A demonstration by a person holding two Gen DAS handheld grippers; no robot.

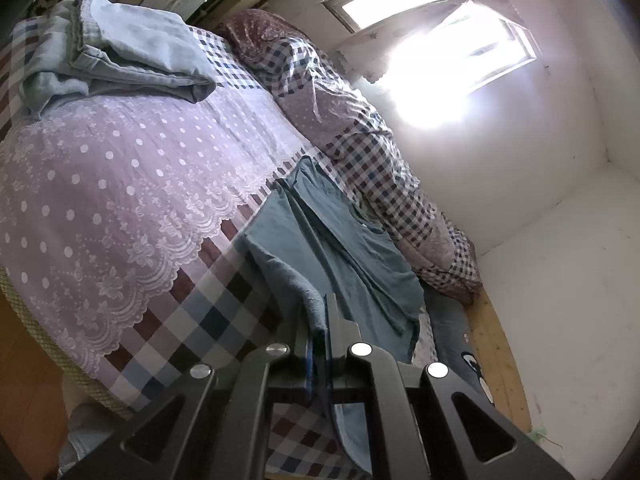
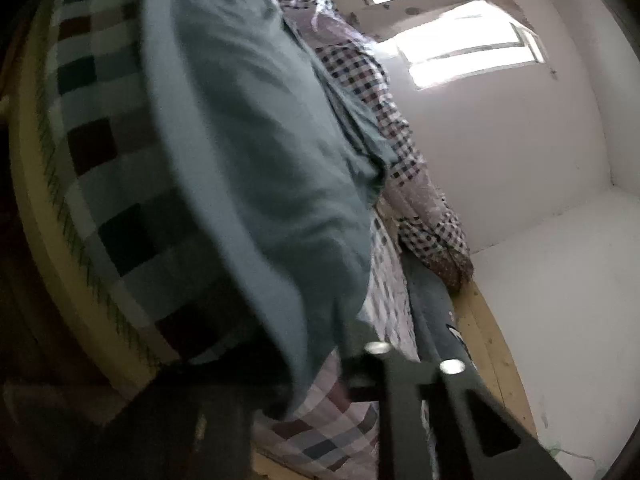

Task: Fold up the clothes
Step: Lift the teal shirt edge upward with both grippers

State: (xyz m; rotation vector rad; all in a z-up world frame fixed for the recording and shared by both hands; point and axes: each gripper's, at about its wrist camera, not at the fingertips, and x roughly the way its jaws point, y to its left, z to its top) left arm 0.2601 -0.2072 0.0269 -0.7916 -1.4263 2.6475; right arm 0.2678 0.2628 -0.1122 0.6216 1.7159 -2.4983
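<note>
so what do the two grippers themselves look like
The left gripper is matte black, with angular linkage arms, triangular cut-outs, round silver pivot caps and blue pads on its fingers. The right gripper is blurred and dark; it appears to be the same black build with silver caps. No cables, markings, hands or sleeves show.

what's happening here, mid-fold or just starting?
Mid-fold, it seems. The left gripper is shut on an edge of the teal garment spread on the checked bed. The right gripper reads shut at the same garment's near edge, but that view is too blurred to confirm a grip. Pale blue clothes lie further up the bed.
</note>
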